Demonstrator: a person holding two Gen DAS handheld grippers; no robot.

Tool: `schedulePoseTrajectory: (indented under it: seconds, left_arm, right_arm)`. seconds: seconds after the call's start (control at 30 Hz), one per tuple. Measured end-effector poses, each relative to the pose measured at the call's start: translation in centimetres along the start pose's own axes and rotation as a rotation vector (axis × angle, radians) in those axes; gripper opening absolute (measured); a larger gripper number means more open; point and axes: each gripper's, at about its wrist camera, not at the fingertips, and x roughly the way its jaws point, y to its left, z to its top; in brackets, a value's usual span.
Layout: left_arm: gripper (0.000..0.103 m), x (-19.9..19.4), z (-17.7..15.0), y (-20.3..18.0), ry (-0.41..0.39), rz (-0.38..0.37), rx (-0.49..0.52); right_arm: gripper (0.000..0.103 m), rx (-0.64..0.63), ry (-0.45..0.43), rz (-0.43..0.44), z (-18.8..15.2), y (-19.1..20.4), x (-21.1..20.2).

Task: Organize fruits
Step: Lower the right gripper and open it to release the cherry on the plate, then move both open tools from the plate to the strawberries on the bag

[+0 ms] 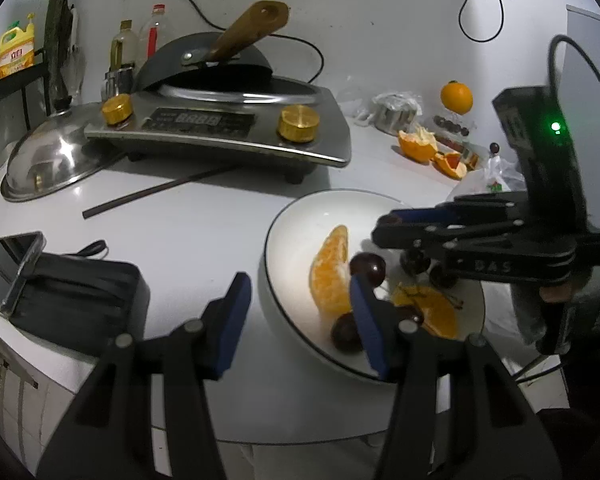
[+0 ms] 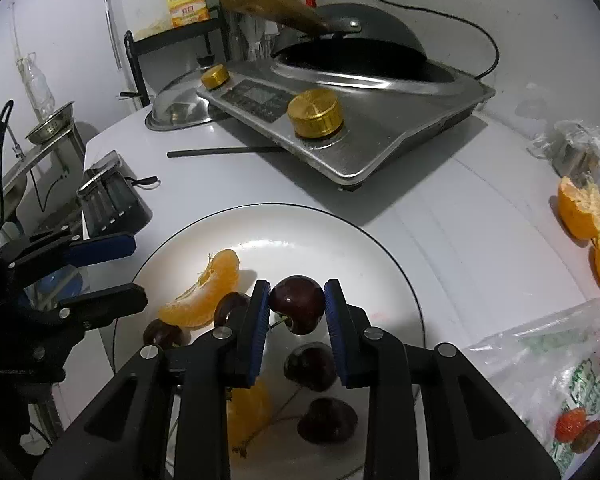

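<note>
Your left tongs stand apart with nothing between the pads, hanging over the near-left rim of the plate. In that left view an orange wedge lies on the plate with a cherry just beside it and another cherry nearer you. Your right tongs reach in from the right above the plate, with a dark cherry at their tip. A whole orange sits well back by the wall, peel in front of it, and the cooker stands behind the plate.

From the right view, your right tongs are clamped on a cherry, held above the plate. The wedge lies to the left; two more cherries lie under the jaws. Your left tongs wait, apart, at the plate's left edge. A plastic bag lies to the right.
</note>
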Motion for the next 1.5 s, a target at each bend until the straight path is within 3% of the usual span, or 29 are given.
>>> schedulePoseTrajectory:
  seconds: [0.43, 0.53, 0.63, 1.5]
  left_arm:
    - [0.053, -0.3, -0.3, -0.3, -0.006, 0.003, 0.010]
    - [0.053, -0.7, -0.3, -0.6, -0.010, 0.005, 0.015]
    - [0.053, -1.1, -0.3, -1.1, -0.016, 0.005, 0.022]
    - [0.053, -3.2, 0.4, -8.8, -0.042, -0.025, 0.098]
  right_arm:
    - [0.031, 0.006, 0.019, -0.028, -0.2, 0.3, 0.6]
    - [0.039, 0.009, -0.005, -0.029, -0.2, 0.4, -0.5]
    - [0.040, 0.015, -0.021, -0.036, -0.4, 0.2, -1.6]
    - [0.041, 0.062, -0.117, -0.069, -5.1, -2.1, -10.6]
